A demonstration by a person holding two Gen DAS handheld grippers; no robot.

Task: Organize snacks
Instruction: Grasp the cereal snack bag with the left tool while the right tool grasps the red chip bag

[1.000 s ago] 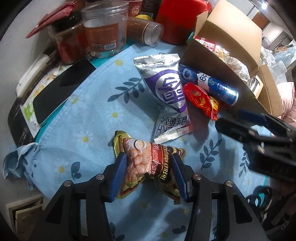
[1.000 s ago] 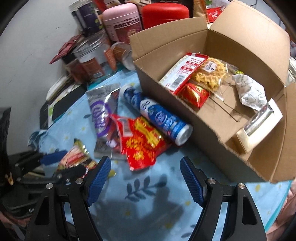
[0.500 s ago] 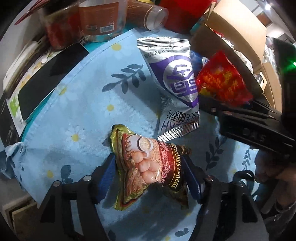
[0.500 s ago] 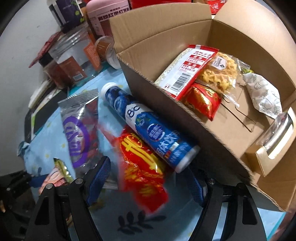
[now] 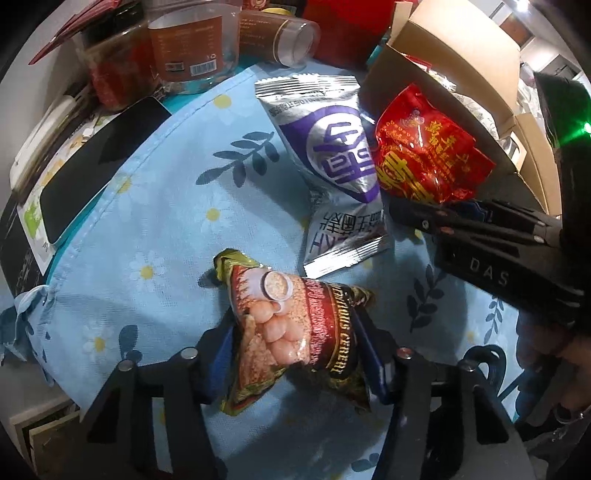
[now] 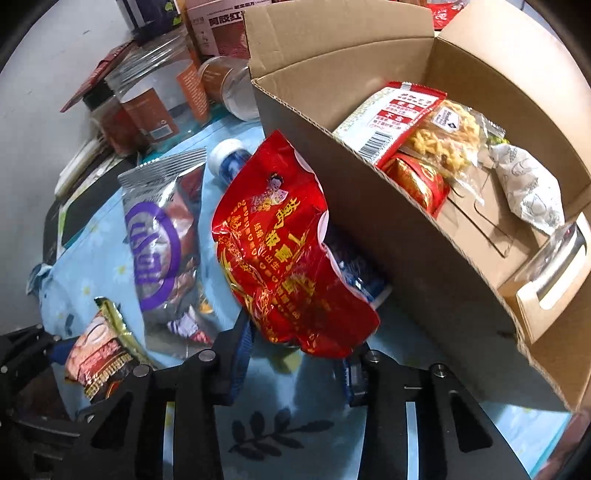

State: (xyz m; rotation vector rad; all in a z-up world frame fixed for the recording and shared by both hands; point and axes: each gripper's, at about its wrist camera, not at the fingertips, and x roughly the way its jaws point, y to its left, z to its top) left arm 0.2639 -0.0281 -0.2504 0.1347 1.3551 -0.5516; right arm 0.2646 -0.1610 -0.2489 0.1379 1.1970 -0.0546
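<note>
My left gripper (image 5: 295, 350) is shut on a gold and brown cereal packet (image 5: 291, 332), held just above the blue flowered cloth (image 5: 147, 221). My right gripper (image 6: 299, 354) is shut on a red snack bag (image 6: 284, 258) and holds it up beside the near wall of the open cardboard box (image 6: 388, 229). The red bag (image 5: 424, 155) and the right gripper (image 5: 480, 240) also show in the left wrist view. A silver and purple packet (image 5: 332, 147) lies on the cloth. A blue tube (image 6: 229, 158) lies against the box, mostly hidden behind the red bag.
The box holds several snack packets (image 6: 406, 122). Clear plastic jars (image 5: 192, 44), a red container (image 5: 343, 29) and a dark phone-like slab (image 5: 96, 162) stand along the cloth's far and left edges. The cereal packet shows at lower left in the right wrist view (image 6: 99, 354).
My right gripper closed on the red bag and lifted it off the cloth toward the box. My left gripper closed on the cereal packet and raised it slightly.
</note>
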